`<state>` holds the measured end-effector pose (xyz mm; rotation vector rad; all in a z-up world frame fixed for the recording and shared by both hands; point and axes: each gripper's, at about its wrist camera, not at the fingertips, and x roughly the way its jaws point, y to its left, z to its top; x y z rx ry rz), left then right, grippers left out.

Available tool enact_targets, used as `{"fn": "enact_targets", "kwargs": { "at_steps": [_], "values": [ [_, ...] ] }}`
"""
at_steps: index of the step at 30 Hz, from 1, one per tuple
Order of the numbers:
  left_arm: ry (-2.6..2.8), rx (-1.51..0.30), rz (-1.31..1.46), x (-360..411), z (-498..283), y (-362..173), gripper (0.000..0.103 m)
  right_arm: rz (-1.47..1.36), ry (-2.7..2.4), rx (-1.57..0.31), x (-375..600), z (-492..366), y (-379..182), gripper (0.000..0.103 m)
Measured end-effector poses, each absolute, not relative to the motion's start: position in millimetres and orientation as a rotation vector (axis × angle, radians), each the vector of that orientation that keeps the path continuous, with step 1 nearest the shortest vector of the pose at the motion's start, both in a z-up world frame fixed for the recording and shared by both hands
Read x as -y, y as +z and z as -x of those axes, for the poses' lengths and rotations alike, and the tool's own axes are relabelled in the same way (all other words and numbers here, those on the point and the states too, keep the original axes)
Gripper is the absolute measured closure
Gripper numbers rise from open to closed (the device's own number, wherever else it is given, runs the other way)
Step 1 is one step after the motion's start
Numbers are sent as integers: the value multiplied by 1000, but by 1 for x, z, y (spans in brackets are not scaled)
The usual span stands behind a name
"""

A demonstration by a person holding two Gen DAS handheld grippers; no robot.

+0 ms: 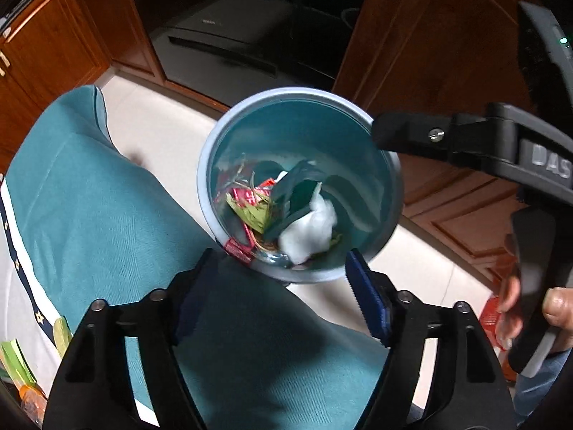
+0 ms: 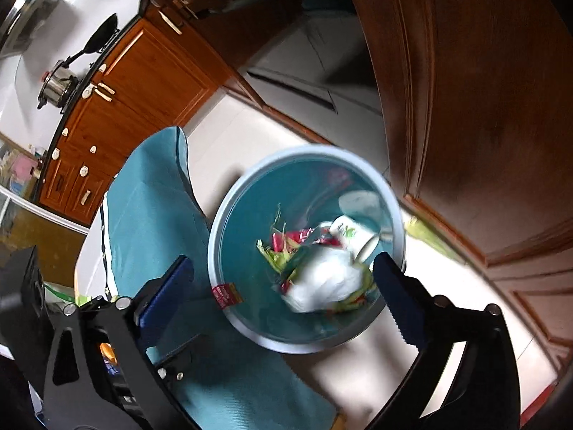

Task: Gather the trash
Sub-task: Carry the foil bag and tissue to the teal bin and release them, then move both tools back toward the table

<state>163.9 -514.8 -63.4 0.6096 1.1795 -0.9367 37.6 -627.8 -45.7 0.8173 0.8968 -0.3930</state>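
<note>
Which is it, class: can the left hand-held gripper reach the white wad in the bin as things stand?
Probably yes. The left hand-held gripper hangs open above the bin, whose mouth has no lid, and the white wad lies on top of the other trash.

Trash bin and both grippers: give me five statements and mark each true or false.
1. The trash bin stands on a pale floor. True.
2. The bin is empty. False: a white wad, green leaves and red wrappers lie inside.
3. The left gripper stands open with nothing between its fingers. True.
4. The right gripper is clamped on a bottle. False: it is open and holds nothing.
5. A paper cup lies in the bin. True.
</note>
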Motion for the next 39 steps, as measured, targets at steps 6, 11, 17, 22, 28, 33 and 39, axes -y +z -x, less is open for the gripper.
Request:
{"fn": "enact_targets", "kwargs": {
  "at_steps": [6, 11, 17, 22, 28, 33, 39],
  "values": [
    [-922, -1164, -609, 503, -161, -61, 11, -817, -399, -947, 617, -41, -52, 7],
    [-912, -1166, -586, 493, -157, -55, 6, -796, -398, -957, 608, -43, -47, 7],
    [-910, -1145, -553, 479, -151, -39, 4, -781, -389, -958, 595, -40, -35, 7],
    [-906, -1123, -533, 459, -146, -24, 4, -759, -373, -949, 577, -37, -20, 7],
    [-883, -1096, -519, 430, -141, -9, 4, -742, -350, -944, 553, -36, -6, 7],
    [-871, -1075, -478, 399, -139, 7, 4, -711, -316, -943, 526, -37, 10, 7],
    [-849, -1050, -442, 356, -139, 21, 4, -668, -277, -942, 490, -43, 30, 7]
  ]
}}
